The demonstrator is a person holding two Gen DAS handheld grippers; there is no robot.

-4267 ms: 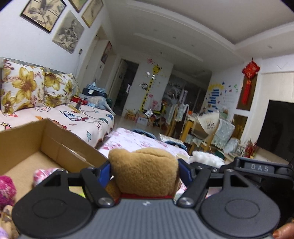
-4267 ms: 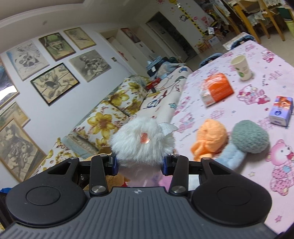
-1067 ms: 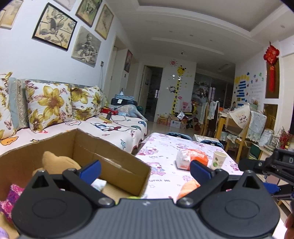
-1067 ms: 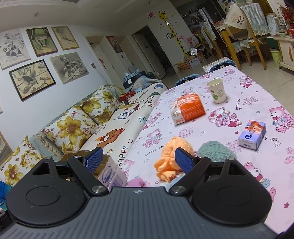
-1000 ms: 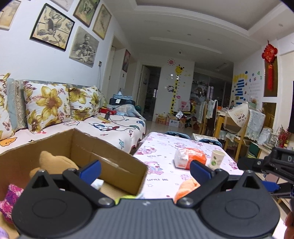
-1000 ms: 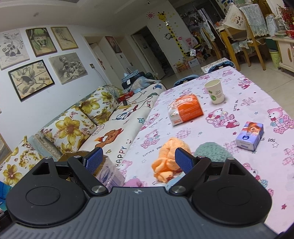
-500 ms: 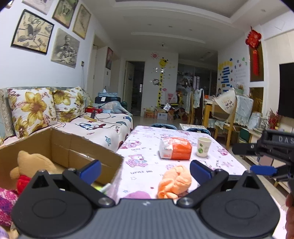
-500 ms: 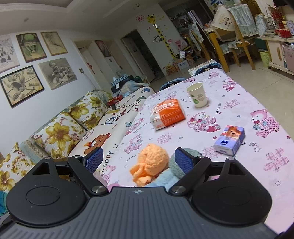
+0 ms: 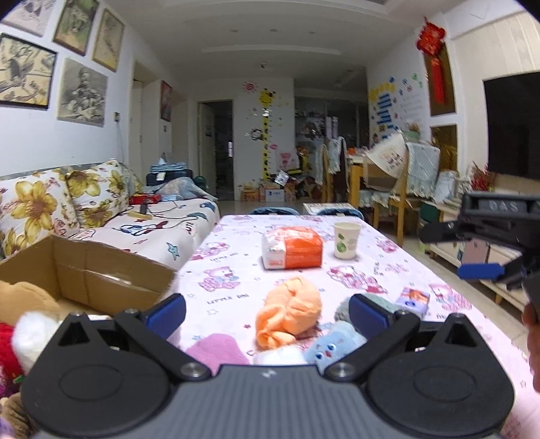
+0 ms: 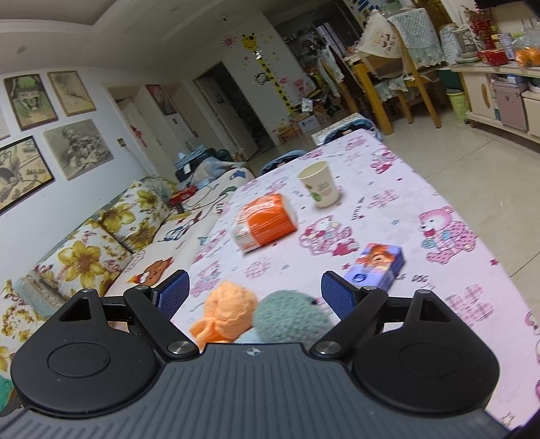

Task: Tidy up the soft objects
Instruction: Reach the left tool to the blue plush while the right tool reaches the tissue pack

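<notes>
1. I see white walls with dark-framed pictures [image 9: 81, 91] hanging on the left side.
2. Below them sits a long sofa with yellow flower cushions [image 9: 37, 202] and a white cartoon cover.
3. A yellow giraffe sticker [image 9: 266, 135] climbs the far white wall, next to a dark open doorway [image 9: 219, 148].
4. A red hanging knot decoration [image 9: 435, 67] is on the right wall, near a big black TV screen [image 9: 513, 125].
5. Wooden chairs with pale lace covers [image 10: 398, 50] stand on the shiny cream tile floor [image 10: 472, 148].
6. Small round lights dot the white ceiling [image 9: 280, 30].
</notes>
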